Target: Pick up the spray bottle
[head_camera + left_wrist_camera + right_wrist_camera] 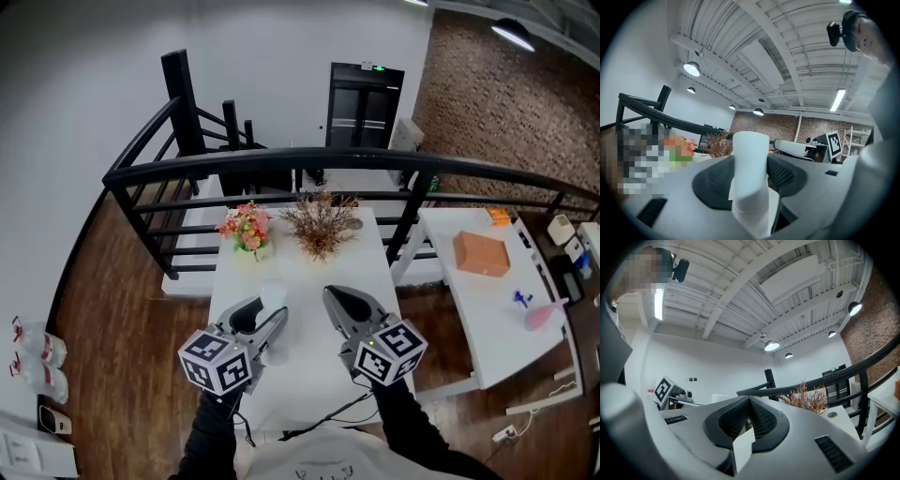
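The person's 2 dark sleeves (211,436) enter at the bottom edge of the head view, each carrying a gripper with a black-and-white marker cube (217,364).

Left gripper (269,317): clenched on the white plastic spray bottle (273,298). In the left gripper view, both black textured pads (712,185) press against the bottle's sides, 1 on each flank. The bottle stands roughly upright between them. Its visible upper part is a smooth, opaque white cylinder with a flat round top. Lower down, a faint seam rings the body and the form widens slightly. The part below the jaws is hidden.

Location of the bottle: in the left gripper's grasp, over the near half of the long white rectangular table (305,267). Whether its base clears the tabletop cannot be determined.

Right gripper (331,294): closed and empty. The right gripper view shows its 2 black pads meeting in a narrow point with nothing between them. It is beside the left gripper, apart from the bottle.

Far end of the table: a bunch of pink and orange flowers (246,225) and a bunch of dry brown twigs (322,223), side by side. A black metal railing (375,161) curves behind them. A second white table (487,319) at the right bears an orange-brown box (481,253).
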Demonstrator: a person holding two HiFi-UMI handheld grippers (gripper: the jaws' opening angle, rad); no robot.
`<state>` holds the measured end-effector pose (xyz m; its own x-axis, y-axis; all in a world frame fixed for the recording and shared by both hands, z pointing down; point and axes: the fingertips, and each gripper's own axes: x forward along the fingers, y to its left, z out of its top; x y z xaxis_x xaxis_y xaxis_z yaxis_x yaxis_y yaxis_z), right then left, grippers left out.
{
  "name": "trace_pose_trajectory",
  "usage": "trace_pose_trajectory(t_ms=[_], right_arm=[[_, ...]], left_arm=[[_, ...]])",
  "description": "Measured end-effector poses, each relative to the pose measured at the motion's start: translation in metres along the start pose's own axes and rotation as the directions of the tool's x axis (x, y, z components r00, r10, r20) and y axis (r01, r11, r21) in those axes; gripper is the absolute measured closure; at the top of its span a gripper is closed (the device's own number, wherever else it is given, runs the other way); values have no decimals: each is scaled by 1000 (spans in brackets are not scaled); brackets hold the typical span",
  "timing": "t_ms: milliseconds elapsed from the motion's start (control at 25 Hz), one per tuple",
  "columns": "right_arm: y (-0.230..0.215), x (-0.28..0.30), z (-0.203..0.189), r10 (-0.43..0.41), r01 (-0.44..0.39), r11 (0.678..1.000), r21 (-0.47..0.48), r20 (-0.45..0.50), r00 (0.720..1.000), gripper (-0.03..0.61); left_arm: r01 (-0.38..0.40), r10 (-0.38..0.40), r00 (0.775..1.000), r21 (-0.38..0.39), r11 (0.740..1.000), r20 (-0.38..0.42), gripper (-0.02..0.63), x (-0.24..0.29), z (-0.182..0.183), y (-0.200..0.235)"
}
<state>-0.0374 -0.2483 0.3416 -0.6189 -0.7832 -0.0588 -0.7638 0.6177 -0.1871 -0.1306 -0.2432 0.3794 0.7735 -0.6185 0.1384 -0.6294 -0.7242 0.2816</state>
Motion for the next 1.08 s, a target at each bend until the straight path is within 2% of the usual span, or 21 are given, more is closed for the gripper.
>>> trace_pose_trajectory(t_ms=[280, 1080], right_arm=[[5, -2, -1, 22, -22, 1000, -1, -8, 1000, 603], [2, -16, -4, 6, -6, 1000, 2, -21, 1000, 603]], left_arm=[[5, -5, 1000, -3, 1000, -16, 376, -1, -5, -7], [13, -13, 999, 11, 1000, -38, 376, 2, -9, -26]])
